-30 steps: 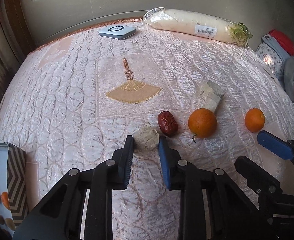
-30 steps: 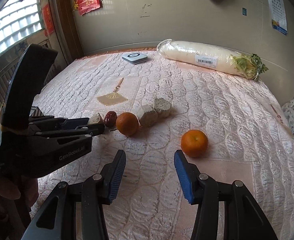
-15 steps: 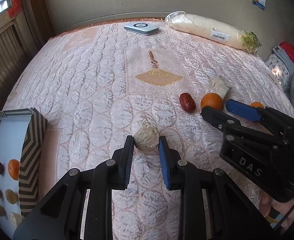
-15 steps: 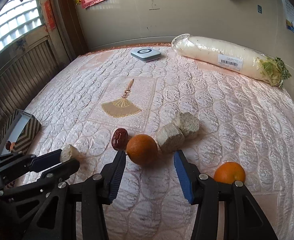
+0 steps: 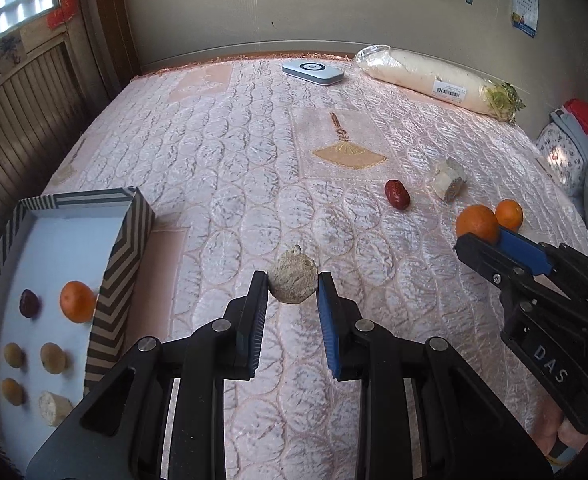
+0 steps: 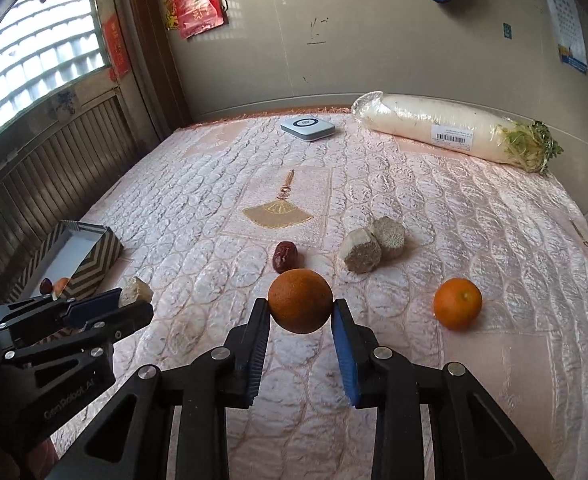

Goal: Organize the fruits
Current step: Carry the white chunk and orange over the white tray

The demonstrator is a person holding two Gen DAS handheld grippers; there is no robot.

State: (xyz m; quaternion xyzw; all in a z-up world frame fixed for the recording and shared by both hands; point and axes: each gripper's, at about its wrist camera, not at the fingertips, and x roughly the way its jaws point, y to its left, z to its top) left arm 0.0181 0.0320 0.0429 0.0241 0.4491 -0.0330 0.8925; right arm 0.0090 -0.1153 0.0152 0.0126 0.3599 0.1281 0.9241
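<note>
My left gripper (image 5: pixel 292 286) is shut on a beige rough chunk (image 5: pixel 292 278), held a little above the pink quilt, to the right of the striped box (image 5: pixel 121 240). The box holds an orange (image 5: pixel 77 301), a dark date (image 5: pixel 29 303) and several small pale pieces. My right gripper (image 6: pixel 298 310) is closing its jaws on the larger orange (image 6: pixel 300 296), and both pads touch it. A smaller orange (image 6: pixel 457 303) lies to its right. A red date (image 6: pixel 285 256) and two more beige chunks (image 6: pixel 368 250) lie just beyond.
A wrapped white radish (image 6: pixel 450 134) and a flat white-and-blue device (image 6: pixel 308 128) lie at the far edge of the quilt by the wall. Slatted wooden panelling (image 5: pixel 21 120) runs along the left side. Bags (image 5: pixel 574 136) are piled off the right edge.
The left gripper has carried the beige chunk leftward, away from the date, nearer the striped box. The right gripper moved onto the larger orange and closed around it.
</note>
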